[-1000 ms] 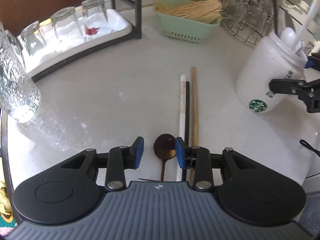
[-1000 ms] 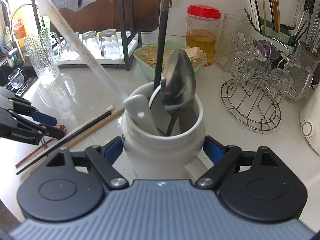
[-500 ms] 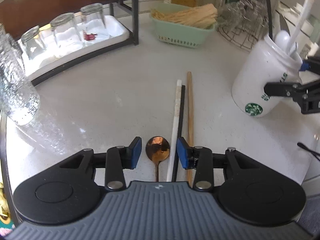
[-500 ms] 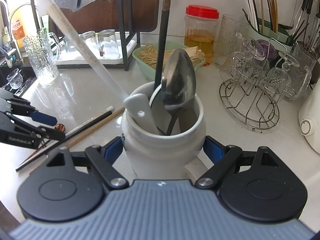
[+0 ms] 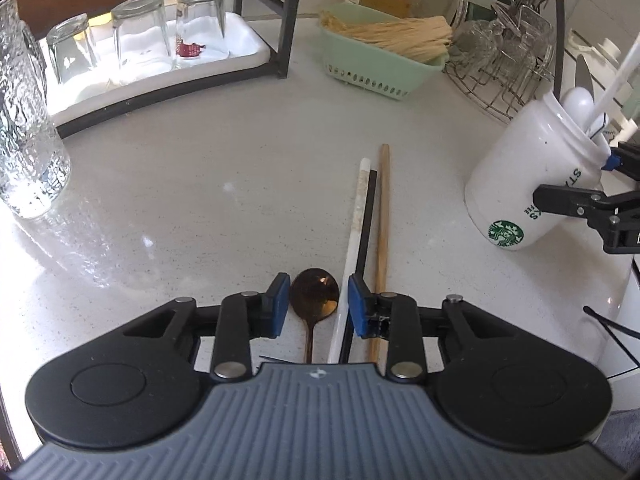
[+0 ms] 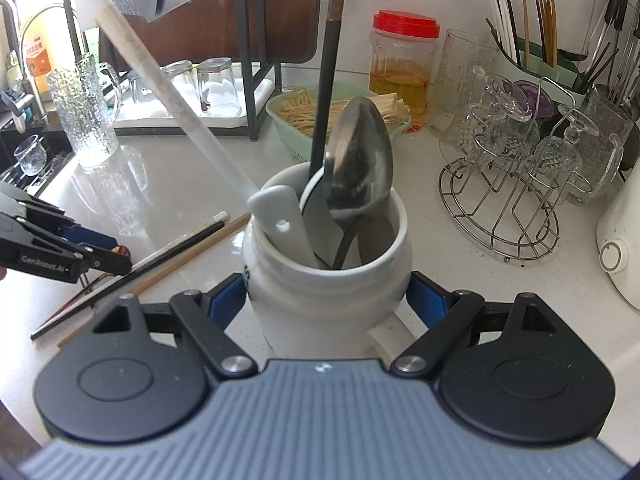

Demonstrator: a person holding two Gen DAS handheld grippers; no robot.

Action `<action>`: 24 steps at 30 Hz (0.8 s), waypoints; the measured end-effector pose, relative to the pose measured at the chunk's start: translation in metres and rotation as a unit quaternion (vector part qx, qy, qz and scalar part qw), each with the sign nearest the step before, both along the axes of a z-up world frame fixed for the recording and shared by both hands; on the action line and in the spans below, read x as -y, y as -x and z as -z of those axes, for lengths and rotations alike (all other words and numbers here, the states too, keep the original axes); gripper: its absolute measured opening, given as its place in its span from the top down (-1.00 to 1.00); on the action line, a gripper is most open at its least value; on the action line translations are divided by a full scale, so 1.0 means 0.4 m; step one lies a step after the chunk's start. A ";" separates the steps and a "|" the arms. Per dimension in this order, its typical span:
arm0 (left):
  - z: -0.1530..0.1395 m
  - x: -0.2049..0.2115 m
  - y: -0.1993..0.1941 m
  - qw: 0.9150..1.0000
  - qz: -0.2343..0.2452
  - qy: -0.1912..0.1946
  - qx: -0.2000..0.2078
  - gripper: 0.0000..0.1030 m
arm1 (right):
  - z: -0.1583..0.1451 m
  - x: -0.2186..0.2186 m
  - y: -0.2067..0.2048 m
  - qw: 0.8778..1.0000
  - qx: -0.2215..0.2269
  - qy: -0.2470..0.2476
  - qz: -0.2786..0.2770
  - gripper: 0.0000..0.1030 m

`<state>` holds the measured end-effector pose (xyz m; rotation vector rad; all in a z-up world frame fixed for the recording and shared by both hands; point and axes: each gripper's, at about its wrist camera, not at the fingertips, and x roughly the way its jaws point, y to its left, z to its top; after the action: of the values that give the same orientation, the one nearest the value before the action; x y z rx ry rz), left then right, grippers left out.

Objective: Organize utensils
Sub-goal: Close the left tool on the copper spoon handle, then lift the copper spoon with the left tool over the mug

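A copper spoon (image 5: 314, 292) lies on the pale counter with its bowl between the blue pads of my left gripper (image 5: 318, 306). The jaws are closing around it, and the pads are not pressing on it. A white chopstick (image 5: 358, 216) runs just inside the right pad, with a black chopstick (image 5: 368, 220) and a wooden chopstick (image 5: 384, 216) beside it. My right gripper (image 6: 328, 300) is shut on a white mug (image 6: 328, 276), which holds a large metal spoon (image 6: 358, 160), a white spoon handle (image 6: 288, 224) and two chopsticks. The mug (image 5: 532, 184) stands right of the left gripper (image 6: 106, 250).
A green basket (image 5: 376, 76) of sticks and a white tray (image 5: 248, 40) with upturned glasses sit at the back. A textured glass mug (image 5: 24, 140) stands far left. A wire rack (image 6: 500, 216) of glassware, a red-lidded jar (image 6: 404, 68) and a white appliance (image 6: 620, 240) crowd the right.
The left gripper's jaws have narrowed around the copper spoon's bowl, and the gripper has rolled slightly. The right gripper and the mug have kept still.
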<state>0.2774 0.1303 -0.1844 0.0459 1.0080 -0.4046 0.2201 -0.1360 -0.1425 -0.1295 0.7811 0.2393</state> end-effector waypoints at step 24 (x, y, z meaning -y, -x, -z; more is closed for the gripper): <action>-0.047 0.028 0.044 0.998 -0.067 0.012 0.010 0.97 | 0.003 0.011 0.000 1.000 0.000 -0.011 -0.014 -0.71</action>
<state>0.2597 0.1190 -0.1657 -0.0394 0.9804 -0.2937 0.2200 -0.1405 -0.1436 -0.1195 0.7769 0.2744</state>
